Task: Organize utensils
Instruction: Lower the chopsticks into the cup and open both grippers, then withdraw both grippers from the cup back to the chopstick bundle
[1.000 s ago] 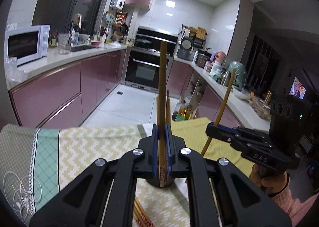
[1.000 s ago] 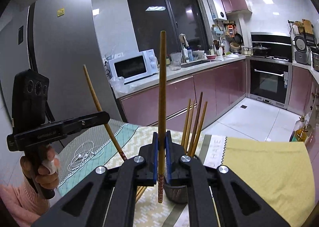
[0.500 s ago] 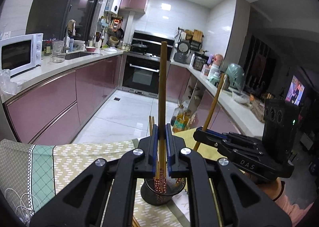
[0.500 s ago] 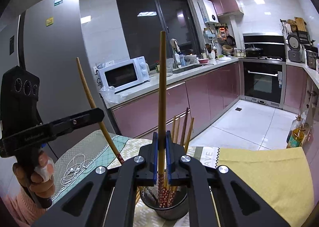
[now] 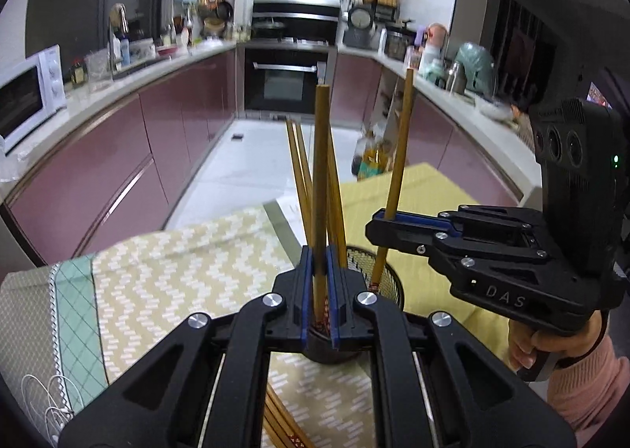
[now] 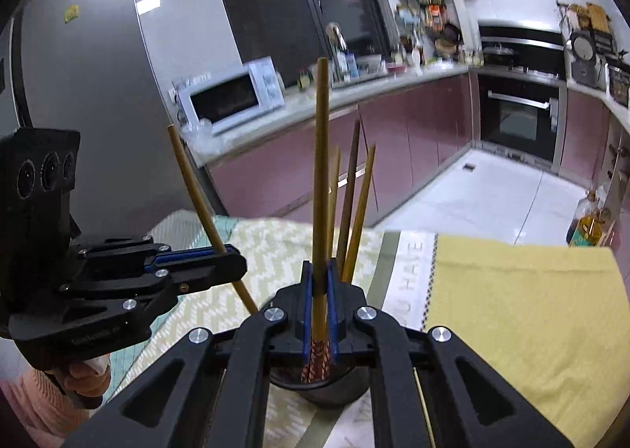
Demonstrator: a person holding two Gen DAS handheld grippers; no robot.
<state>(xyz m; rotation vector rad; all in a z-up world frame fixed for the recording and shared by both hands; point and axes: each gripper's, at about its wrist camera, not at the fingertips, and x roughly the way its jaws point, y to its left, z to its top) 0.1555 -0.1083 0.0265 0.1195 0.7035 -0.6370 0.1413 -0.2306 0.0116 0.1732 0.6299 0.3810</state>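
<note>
My left gripper (image 5: 319,270) is shut on a wooden chopstick (image 5: 321,172) held upright, its patterned lower end over the black mesh utensil cup (image 5: 388,282). My right gripper (image 6: 319,282) is shut on another chopstick (image 6: 321,172), its red patterned tip just above the cup (image 6: 327,389). Several chopsticks (image 6: 354,203) stand in the cup. The right gripper (image 5: 380,219) shows in the left wrist view with its chopstick (image 5: 399,140) tilted. The left gripper (image 6: 232,263) shows in the right wrist view.
The cup stands on a table with a zigzag cloth (image 5: 177,282) and a yellow cloth (image 6: 531,310). More chopsticks (image 5: 283,428) lie on the cloth near me. White earphone cables (image 5: 43,408) lie at the left. Kitchen counters and an oven stand behind.
Both grippers have come lower and closer to the cup with their chopsticks. The chopstick ends now hang at the cup's mouth, and the two grippers stand nearer each other.
</note>
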